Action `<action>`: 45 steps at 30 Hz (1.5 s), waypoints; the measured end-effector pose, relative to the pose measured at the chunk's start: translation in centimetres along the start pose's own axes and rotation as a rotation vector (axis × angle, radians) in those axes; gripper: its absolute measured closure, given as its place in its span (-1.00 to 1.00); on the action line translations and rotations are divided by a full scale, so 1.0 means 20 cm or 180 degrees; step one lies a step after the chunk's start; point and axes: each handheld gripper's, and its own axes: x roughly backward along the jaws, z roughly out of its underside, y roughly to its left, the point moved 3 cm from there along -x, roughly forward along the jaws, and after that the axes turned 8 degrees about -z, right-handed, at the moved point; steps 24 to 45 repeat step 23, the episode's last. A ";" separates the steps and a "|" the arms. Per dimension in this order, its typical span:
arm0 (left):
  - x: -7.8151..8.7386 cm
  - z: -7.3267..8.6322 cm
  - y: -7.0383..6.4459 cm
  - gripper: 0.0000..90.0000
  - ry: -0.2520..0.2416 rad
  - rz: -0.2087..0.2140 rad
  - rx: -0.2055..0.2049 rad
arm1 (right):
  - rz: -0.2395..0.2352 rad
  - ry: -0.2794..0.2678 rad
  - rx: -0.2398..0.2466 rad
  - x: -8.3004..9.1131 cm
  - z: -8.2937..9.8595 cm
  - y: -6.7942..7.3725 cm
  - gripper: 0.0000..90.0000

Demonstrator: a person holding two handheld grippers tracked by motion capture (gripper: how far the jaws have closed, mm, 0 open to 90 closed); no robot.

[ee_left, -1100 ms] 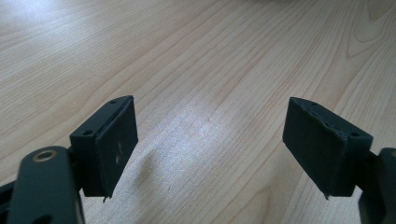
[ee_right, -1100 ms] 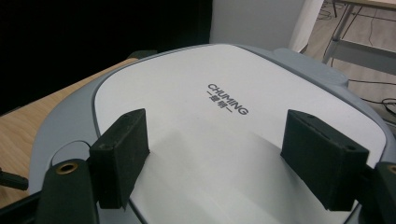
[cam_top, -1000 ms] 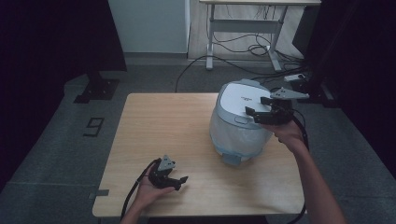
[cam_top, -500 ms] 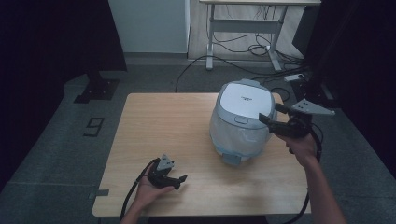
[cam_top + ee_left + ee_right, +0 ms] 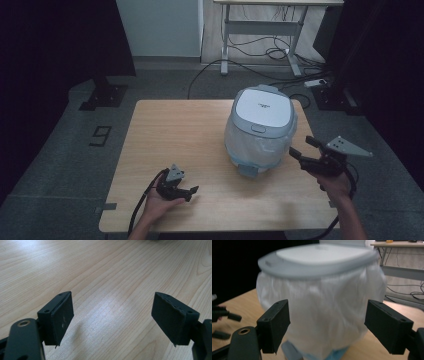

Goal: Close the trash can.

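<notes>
The right hand-held gripper (image 5: 303, 148) is seen at the lower right of the high view, held off the surface with its jaws spread wide and nothing between them. In the right gripper view the two black jaws frame the rice cooker (image 5: 319, 300), whose body is wrapped in thin white plastic film and whose grey lid lies shut on top. The cooker (image 5: 261, 130) stands right of centre in the high view, near the right edge of the surface (image 5: 180, 145), just beside the right gripper but apart from it.

The step in hand is judged to be an approach to the cooker's side. It would be done well if the jaws were kept wide and level, the wrapped body centred between them, and the loose film avoided, since it could slip or tear under the pads.

The left hand-held gripper (image 5: 189, 192) is rested at the lower left, jaws wide apart and empty over bare wood, well apart from the cooker.
</notes>
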 end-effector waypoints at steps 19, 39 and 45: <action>0.00 0.01 0.02 -0.60 0.0005 -0.0050 0.0018 | 0.0047 0.0379 -0.0259 -0.03 0.49 -0.01 -0.57; 0.01 0.01 0.02 -0.60 0.0000 -0.0083 0.0010 | 0.0053 0.0352 -0.0268 -0.03 0.50 -0.02 -0.57; 0.01 0.01 0.02 -0.60 0.0000 -0.0083 0.0010 | 0.0053 0.0352 -0.0268 -0.03 0.50 -0.02 -0.57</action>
